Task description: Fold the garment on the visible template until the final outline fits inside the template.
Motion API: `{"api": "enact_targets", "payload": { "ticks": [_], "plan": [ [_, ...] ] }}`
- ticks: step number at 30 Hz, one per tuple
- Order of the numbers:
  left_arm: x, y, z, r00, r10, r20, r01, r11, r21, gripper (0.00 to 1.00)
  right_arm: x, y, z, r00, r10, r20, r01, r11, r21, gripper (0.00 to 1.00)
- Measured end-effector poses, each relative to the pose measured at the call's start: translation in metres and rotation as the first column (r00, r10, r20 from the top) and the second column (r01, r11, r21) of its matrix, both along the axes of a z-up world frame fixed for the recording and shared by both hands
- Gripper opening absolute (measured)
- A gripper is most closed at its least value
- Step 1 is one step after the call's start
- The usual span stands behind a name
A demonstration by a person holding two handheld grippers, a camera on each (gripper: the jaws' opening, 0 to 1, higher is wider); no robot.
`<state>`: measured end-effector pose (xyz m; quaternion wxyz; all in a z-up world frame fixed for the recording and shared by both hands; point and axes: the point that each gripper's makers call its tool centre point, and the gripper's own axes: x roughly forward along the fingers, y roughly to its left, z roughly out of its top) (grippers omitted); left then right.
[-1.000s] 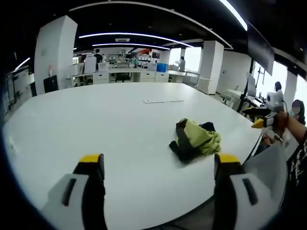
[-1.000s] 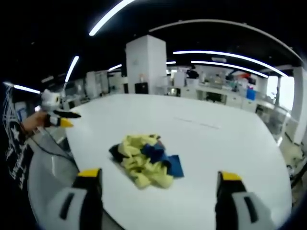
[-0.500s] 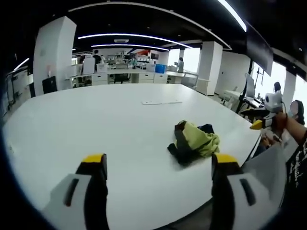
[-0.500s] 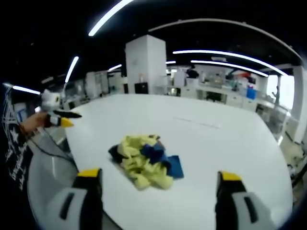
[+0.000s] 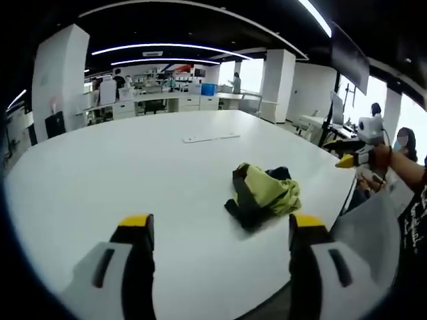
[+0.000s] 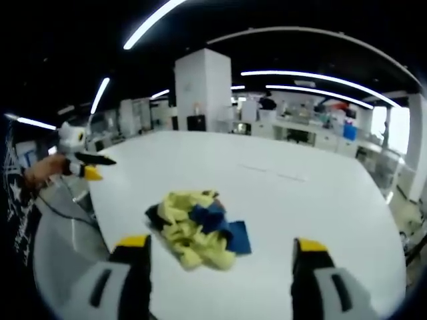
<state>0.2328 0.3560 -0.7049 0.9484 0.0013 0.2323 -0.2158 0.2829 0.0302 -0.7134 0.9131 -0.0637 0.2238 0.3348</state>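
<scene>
Office hall with pillars and ceiling light strips surrounds a wide white table (image 5: 133, 173). Left gripper view: left tool (image 5: 217, 233) hangs released over the table's near edge; the crumpled garment (image 5: 261, 193) lies ahead at 1 o'clock, near the edge; a pale template (image 5: 211, 138) lies farther, at 12 o'clock; the right tool (image 5: 353, 159) enters at 3 o'clock. Right gripper view: right tool (image 6: 220, 257) is released above the garment (image 6: 197, 228); the left tool (image 6: 90, 167) shows at 9 o'clock.
</scene>
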Motion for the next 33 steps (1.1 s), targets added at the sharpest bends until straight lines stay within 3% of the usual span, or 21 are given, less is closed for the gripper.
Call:
{"api": "enact_targets", "payload": {
  "ticks": [6,15,19,28,33],
  "plan": [
    [0.011,-0.022,-0.003,0.996,-0.086,-0.01,0.086,0.996,0.008,0.76,0.009,0.006,-0.003,1.0,0.02,-0.003,-0.02,1.0,-0.011,0.8],
    [0.028,-0.046,-0.01,0.987,-0.159,-0.017,0.159,0.987,-0.002,0.66,0.024,0.027,-0.013,0.997,0.059,-0.051,-0.057,0.998,0.032,0.64],
    [0.038,-0.055,-0.015,0.982,-0.187,-0.02,0.186,0.982,-0.017,0.55,0.031,0.037,-0.017,0.995,0.076,-0.068,-0.074,0.997,0.036,0.59],
    [0.063,-0.061,-0.028,0.982,-0.183,-0.047,0.179,0.981,-0.074,0.4,0.043,0.063,-0.031,0.987,0.111,-0.115,-0.106,0.993,0.053,0.49],
    [0.07,-0.069,-0.046,0.977,-0.195,-0.084,0.189,0.979,-0.069,0.36,0.05,0.077,-0.039,0.982,0.121,-0.143,-0.112,0.991,0.073,0.44]
  ]
}}
